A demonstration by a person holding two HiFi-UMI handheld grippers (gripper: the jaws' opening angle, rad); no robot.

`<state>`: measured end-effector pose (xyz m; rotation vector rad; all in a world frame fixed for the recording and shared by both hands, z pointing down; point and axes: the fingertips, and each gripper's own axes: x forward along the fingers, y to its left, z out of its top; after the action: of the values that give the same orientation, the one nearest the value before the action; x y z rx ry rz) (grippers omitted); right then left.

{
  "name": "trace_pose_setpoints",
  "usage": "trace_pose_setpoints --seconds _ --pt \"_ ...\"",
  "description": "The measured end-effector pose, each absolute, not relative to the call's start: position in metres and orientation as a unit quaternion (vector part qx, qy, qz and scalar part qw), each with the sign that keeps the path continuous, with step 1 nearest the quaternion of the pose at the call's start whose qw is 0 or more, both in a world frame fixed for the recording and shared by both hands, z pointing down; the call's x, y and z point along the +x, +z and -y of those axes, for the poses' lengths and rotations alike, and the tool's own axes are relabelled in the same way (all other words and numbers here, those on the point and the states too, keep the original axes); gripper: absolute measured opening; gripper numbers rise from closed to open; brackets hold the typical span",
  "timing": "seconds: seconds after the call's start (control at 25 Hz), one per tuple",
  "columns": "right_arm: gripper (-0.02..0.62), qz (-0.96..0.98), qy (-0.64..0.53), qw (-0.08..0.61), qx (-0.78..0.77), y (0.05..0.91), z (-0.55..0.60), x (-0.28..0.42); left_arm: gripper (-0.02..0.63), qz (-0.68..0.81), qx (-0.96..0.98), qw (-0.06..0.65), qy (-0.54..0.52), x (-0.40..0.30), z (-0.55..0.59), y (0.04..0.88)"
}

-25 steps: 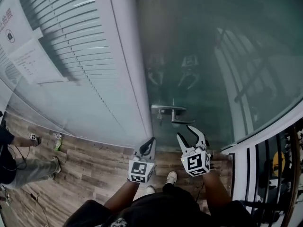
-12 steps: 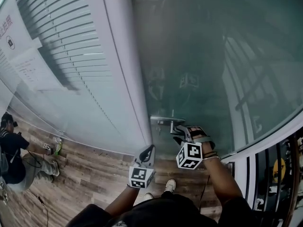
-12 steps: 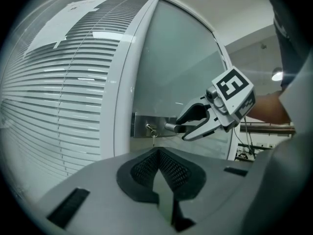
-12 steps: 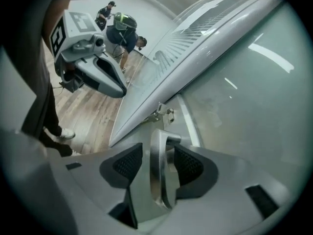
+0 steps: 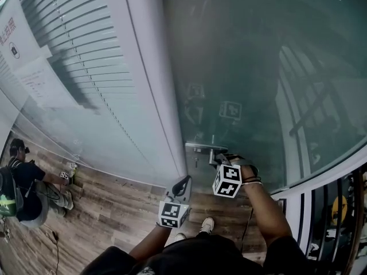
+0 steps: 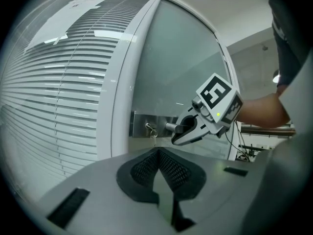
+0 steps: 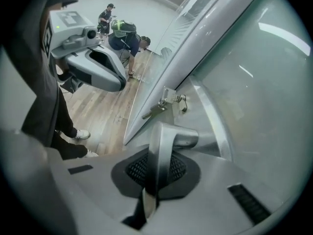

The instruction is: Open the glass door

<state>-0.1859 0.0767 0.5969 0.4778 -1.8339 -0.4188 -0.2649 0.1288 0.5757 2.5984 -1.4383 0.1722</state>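
Note:
The glass door has a metal lever handle on a steel lock plate, with a key hanging in the lock. My right gripper points steeply down and is shut on the handle, which runs between its pads. The left gripper view shows the same grip on the handle's end. My left gripper hangs just left of and below the handle, near the door's edge, shut and empty, touching nothing.
A white frame post borders the door on the left, with slatted blinds and taped paper notices behind glass beyond it. A person crouches on the wooden floor far left. A dark railing stands right.
My right gripper came down onto the handle, rolled over, and went from wide open to shut on it. The left gripper hardly moved. The person on the left shifted.

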Motion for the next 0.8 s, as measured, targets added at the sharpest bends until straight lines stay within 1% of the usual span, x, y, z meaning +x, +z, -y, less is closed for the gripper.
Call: trace_pose_setpoints --seconds 0.16,0.28,0.48,0.64,0.72,0.8 --pt "0.017 0.786 -0.171 0.557 0.205 0.598 -0.076 -0.186 0.003 0.485 0.868 0.087 0.061 -0.265 -0.128 0.579" --pt "0.017 0.805 -0.161 0.531 0.208 0.597 -0.076 -0.190 0.003 0.489 0.865 0.093 0.065 -0.267 -0.126 0.583" --pt "0.017 0.855 -0.134 0.444 0.234 0.595 -0.070 -0.201 0.003 0.492 0.863 0.096 0.065 -0.265 -0.119 0.586" --pt "0.017 0.911 -0.089 0.328 0.235 0.591 -0.066 -0.215 0.003 0.492 0.862 0.102 0.067 -0.261 -0.117 0.586" --pt "0.017 0.920 -0.087 0.302 0.236 0.590 -0.065 -0.217 0.003 0.493 0.861 0.105 0.071 -0.257 -0.116 0.587" --pt "0.017 0.920 -0.090 0.299 0.236 0.589 -0.064 -0.216 0.003 0.493 0.860 0.107 0.075 -0.253 -0.114 0.588"
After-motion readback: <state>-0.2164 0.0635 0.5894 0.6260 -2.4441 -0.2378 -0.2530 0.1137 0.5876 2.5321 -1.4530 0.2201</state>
